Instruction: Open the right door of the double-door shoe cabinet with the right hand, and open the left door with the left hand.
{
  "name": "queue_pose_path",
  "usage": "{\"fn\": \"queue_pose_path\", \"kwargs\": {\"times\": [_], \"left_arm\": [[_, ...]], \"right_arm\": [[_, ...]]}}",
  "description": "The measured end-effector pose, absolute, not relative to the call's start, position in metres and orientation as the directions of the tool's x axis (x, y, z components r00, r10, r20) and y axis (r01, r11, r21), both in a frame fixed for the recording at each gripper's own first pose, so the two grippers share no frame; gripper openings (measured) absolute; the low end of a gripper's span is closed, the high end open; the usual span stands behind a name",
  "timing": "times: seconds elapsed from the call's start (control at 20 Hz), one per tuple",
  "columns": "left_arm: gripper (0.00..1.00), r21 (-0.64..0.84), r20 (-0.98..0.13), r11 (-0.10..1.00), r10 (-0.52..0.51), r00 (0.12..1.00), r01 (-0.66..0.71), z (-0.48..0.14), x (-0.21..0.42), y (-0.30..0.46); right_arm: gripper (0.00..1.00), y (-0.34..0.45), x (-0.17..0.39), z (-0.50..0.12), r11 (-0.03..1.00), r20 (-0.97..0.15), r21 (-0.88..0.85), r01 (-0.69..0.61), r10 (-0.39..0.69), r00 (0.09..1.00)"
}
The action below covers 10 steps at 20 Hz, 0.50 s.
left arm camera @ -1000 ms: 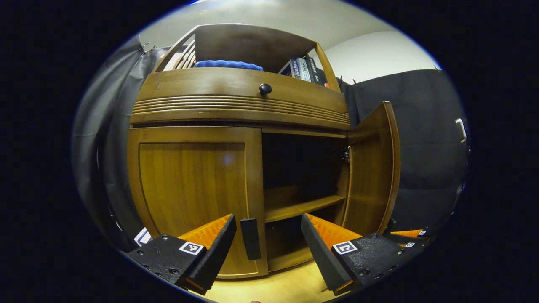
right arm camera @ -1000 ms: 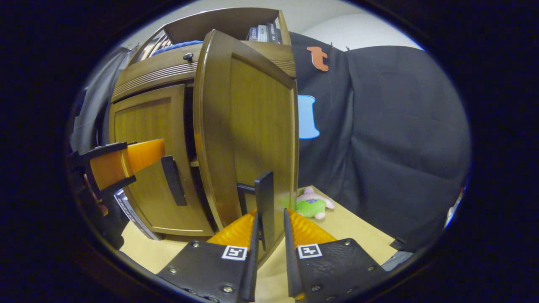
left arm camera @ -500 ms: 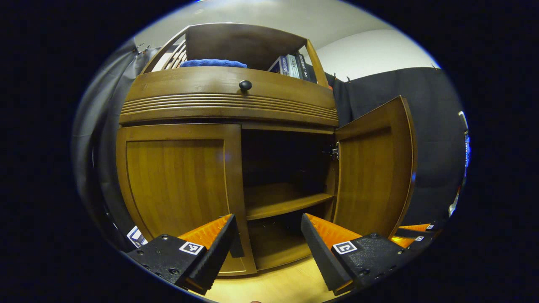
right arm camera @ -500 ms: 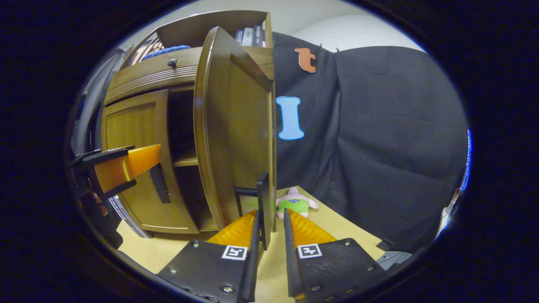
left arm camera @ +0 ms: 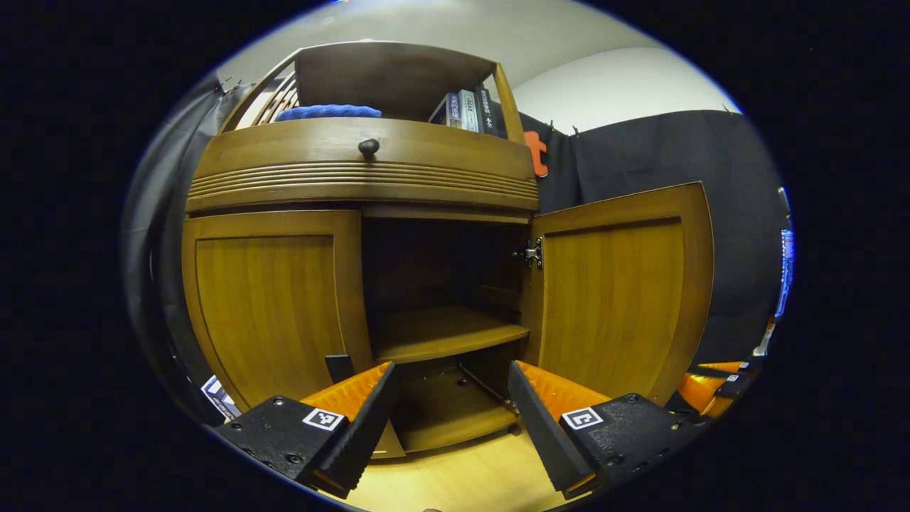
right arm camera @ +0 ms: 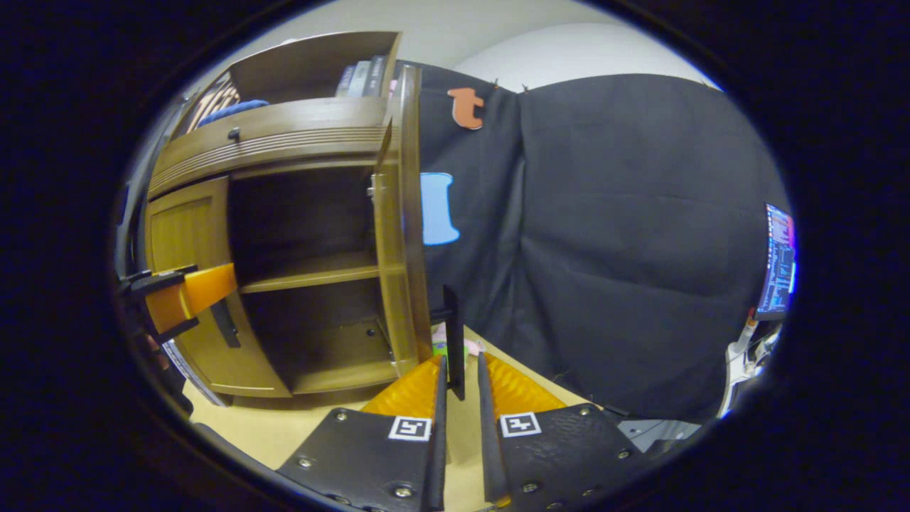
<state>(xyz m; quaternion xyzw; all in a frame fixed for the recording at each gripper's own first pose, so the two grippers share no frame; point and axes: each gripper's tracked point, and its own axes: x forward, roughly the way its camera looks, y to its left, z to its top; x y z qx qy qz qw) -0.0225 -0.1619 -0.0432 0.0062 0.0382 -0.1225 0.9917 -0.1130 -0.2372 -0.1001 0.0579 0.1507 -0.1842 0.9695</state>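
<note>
Wooden right door (right arm camera: 398,235) stands swung fully open, its black handle (right arm camera: 453,341) pinched between the fingers of the right gripper (right arm camera: 458,387). Left gripper (left arm camera: 449,405) is spread apart just before the closed left door (left arm camera: 270,306), beside that door's handle (left arm camera: 339,368). Beyond, the shoe cabinet (left arm camera: 362,171) interior shows one shelf (left arm camera: 448,331).

Shoe cabinet (left arm camera: 362,178) on table (left arm camera: 455,480)
</note>
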Motion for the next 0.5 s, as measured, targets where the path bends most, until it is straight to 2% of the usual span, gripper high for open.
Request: {"fn": "queue_pose_path", "kwargs": {"times": [0.2,0.35,0.5], "left_arm": [[0.94,0.017,-0.084,0.971,-0.237,0.968,0.24,-0.043,-0.024,-0.174],[0.95,0.021,-0.087,0.976,-0.216,0.973,0.218,-0.043,-0.023,-0.174],[0.95,0.028,-0.095,0.981,-0.188,0.977,0.192,-0.048,-0.016,-0.171]], "right_arm": [[0.21,-0.247,-0.101,-0.099,0.93,-0.309,0.082,0.357,-0.317,0.897],[0.21,-0.262,-0.1,-0.095,0.923,-0.296,0.051,0.382,-0.352,0.888],[0.21,-0.264,-0.098,-0.092,0.925,-0.294,0.12,0.361,-0.315,0.903]]}}
